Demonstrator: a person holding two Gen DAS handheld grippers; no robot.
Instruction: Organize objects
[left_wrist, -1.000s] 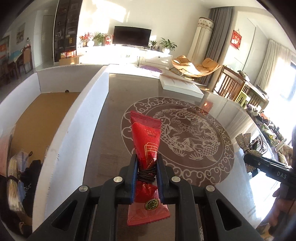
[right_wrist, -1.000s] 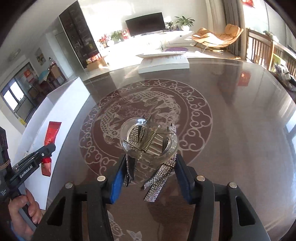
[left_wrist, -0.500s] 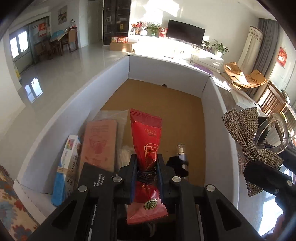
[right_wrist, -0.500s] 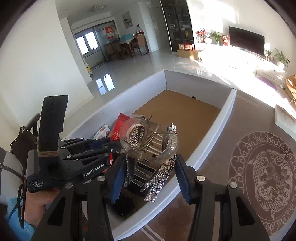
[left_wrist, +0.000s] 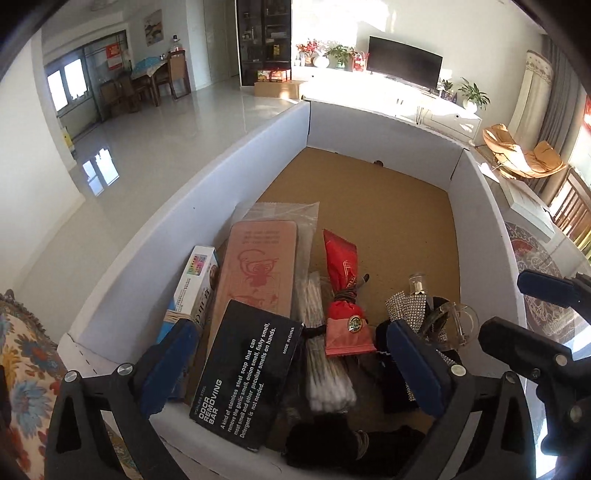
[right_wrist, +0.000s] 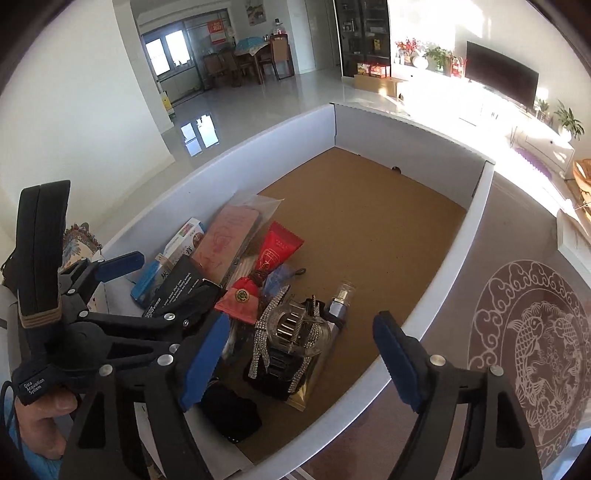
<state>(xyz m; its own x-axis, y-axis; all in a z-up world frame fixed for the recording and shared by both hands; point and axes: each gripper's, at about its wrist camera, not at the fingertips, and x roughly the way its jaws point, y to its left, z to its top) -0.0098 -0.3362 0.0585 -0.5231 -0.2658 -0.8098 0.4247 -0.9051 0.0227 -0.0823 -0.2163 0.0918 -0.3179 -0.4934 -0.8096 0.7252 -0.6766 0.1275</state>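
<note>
A red snack packet (left_wrist: 343, 295) lies in the white box (left_wrist: 221, 206), on a heap of items at its near end. My left gripper (left_wrist: 293, 365) hangs above it with its jaws opening wide, and the pads touch nothing. A clear hair clip with a rhinestone bow (right_wrist: 295, 328) lies to the right of the packet (right_wrist: 273, 254). My right gripper (right_wrist: 301, 356) is over the clip, jaws opening, pads clear of it. Each view shows the other gripper: the left gripper (right_wrist: 162, 280) and the right gripper (left_wrist: 532, 314).
Packed at the near end are a black odor-bar box (left_wrist: 243, 376), a pink card in a clear bag (left_wrist: 258, 266), cotton swabs (left_wrist: 325, 369), a blue-white carton (left_wrist: 195, 280) and a small glass bottle (left_wrist: 417, 284). A dark table with a fish medallion (right_wrist: 535, 350) runs along the box's right side.
Both grippers swung from over the table to over the box. Since half a second ago both have opened, and the red packet and the hair clip now lie in the box.
</note>
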